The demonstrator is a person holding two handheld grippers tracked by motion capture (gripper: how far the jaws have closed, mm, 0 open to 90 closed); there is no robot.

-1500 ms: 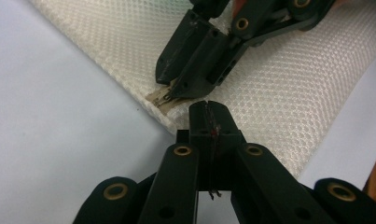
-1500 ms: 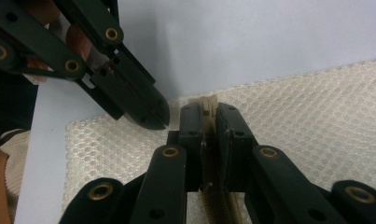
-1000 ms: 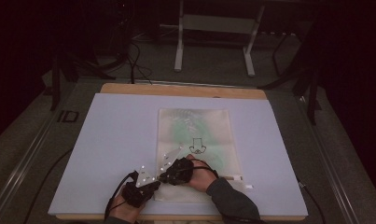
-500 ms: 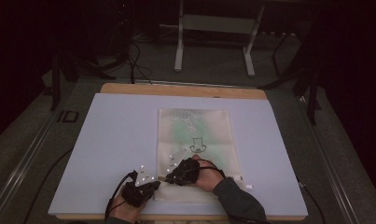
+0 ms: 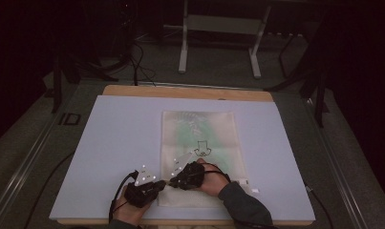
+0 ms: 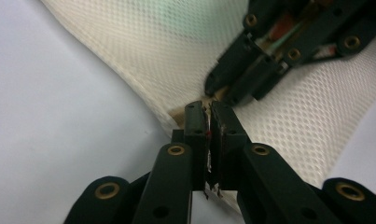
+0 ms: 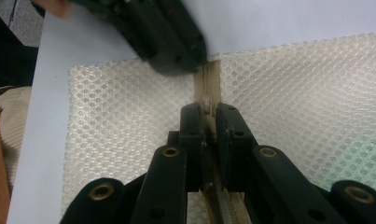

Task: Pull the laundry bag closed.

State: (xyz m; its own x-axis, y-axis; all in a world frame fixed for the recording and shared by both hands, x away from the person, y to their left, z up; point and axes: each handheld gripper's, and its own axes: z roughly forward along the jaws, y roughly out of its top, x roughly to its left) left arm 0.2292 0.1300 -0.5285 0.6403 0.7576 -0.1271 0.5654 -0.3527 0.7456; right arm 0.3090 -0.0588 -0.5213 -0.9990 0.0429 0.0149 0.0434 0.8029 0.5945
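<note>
One cream mesh zip bag [image 5: 199, 143], flat, centre-right on one pale lilac table mat [image 5: 109, 143]. Two black hand-held grippers at its near edge: left gripper [image 6: 209, 109] nearly closed, jaws just easing apart at the bag's edge tape; right gripper [image 7: 209, 112] clamped on the beige zip [image 7: 209, 79].

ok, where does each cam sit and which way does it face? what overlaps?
High view: above the person's side, facing forward and down on the table; both hands and tools show.
Left gripper view: on the left tool, looking along its jaws at the mesh bag.
Right gripper view: on the right tool, looking along its jaws at the zipper.
Shared: both gripper views show the bag and the other tool.
</note>
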